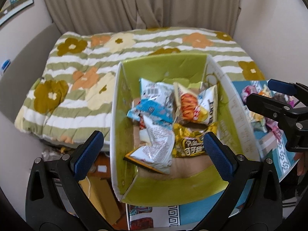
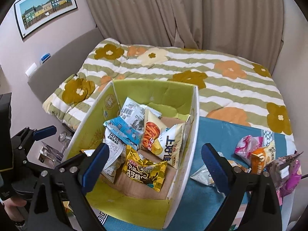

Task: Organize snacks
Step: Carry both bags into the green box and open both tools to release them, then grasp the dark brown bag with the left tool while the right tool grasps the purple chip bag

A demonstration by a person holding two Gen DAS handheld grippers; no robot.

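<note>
Both the left gripper (image 1: 152, 152) and right gripper (image 2: 155, 165) tilt down over the green box (image 2: 184, 144), fingers spread and holding nothing. Snack packets (image 2: 144, 134) fill it; more packets (image 2: 269, 154) lie on the bench (image 2: 221, 132), beside the bed (image 2: 221, 80).

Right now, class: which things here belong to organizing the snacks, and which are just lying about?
Part of the job:
green box
gold Pillows packet
pink packet
orange packet
silver packet

Lying about:
floral quilt
framed picture
curtain
</note>
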